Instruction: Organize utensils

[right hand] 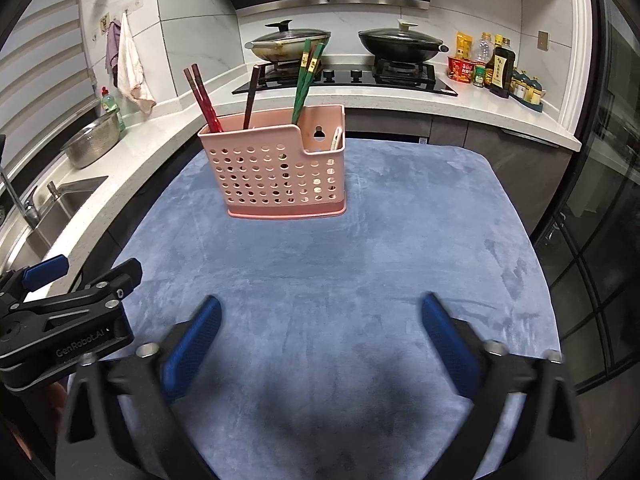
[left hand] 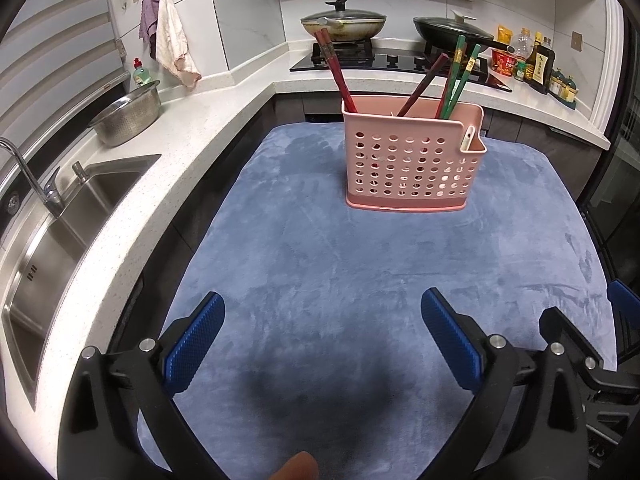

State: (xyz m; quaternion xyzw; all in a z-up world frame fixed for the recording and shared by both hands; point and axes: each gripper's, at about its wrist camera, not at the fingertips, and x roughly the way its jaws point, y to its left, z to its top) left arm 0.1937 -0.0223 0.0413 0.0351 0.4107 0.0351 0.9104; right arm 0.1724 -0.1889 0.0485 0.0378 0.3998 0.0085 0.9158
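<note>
At far left the sink (left hand: pixel 60 216) and white counter (left hand: pixel 192 148) edge the blue cloth (left hand: pixel 360 272). The left gripper (left hand: pixel 322 320) hovers over the near cloth, jaws wide with nothing between them. The pink utensil basket (left hand: pixel 414 160) stands upright at the far middle, holding red chopsticks (left hand: pixel 336 70), a dark chopstick (left hand: pixel 424 86) and green chopsticks (left hand: pixel 460 74). Bare cloth lies all around it. The right gripper (right hand: pixel 320 326) gapes wide too, nothing between its jaws, near the cloth's near right edge.
</note>
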